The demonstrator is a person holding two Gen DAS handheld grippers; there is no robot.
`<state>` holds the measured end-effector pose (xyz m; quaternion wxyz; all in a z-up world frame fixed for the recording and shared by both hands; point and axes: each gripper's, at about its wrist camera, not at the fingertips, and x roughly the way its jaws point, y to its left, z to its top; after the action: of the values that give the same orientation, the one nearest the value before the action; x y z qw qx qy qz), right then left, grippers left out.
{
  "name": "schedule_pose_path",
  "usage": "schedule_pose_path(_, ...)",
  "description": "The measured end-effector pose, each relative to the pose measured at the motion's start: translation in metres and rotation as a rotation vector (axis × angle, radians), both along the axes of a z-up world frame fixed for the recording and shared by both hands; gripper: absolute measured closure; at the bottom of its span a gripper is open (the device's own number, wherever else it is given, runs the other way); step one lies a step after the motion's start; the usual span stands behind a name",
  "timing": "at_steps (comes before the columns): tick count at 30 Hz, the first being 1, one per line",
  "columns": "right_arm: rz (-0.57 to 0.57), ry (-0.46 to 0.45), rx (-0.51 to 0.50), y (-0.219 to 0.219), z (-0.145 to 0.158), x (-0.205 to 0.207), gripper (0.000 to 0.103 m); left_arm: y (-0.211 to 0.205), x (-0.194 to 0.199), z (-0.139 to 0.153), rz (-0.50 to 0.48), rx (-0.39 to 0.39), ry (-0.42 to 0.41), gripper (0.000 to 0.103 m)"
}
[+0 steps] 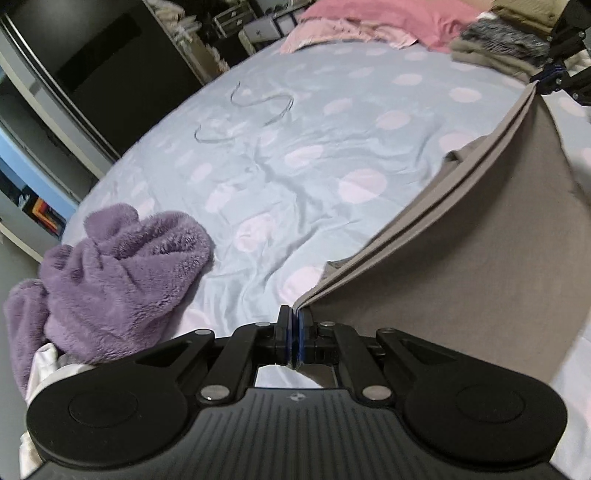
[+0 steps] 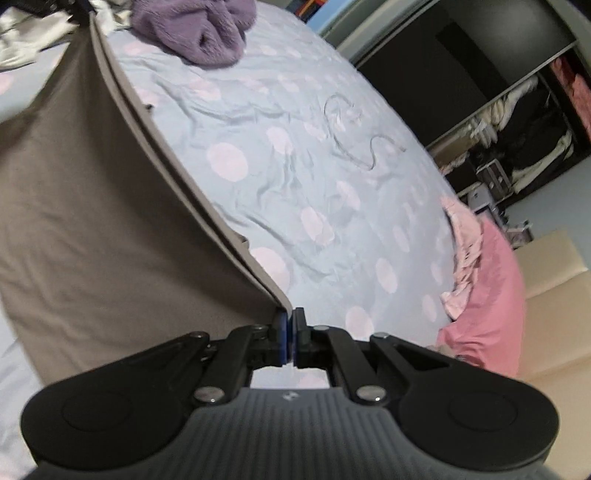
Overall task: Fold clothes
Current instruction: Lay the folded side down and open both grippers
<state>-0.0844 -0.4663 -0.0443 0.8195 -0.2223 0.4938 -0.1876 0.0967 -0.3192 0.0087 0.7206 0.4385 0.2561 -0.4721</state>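
While both clamp its top edge, taupe garment [image 1: 461,258] stretched between left gripper [image 1: 294,332], right gripper [image 2: 290,332], apparently doubled.

Taupe garment [image 1: 461,258] hangs taut, both top corners pinched, above bed.

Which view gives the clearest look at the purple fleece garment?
The left wrist view: the purple fleece garment lies close and large, just left of the left gripper. In the right wrist view it is far off at the top edge, partly cropped.
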Motion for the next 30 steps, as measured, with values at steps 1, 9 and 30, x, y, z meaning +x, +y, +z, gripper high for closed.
schedule_pose_path(1, -0.006, 0.005, 0.013, -0.010, -0.008, 0.010, 0.100, -0.007, 0.008, -0.008, 0.008, 0.011, 0.006, 0.101)
schedule_pose_path(9, -0.044, 0.033, 0.106, -0.059, -0.073, 0.060, 0.100, -0.040, 0.052, -0.067, 0.068, 0.084, 0.083, 0.101)
schedule_pose_path(30, -0.358, -0.135, 0.289, -0.104, -0.072, 0.038, 0.077, 0.007, 0.067, -0.038, 0.326, -0.097, 0.191, 0.067)
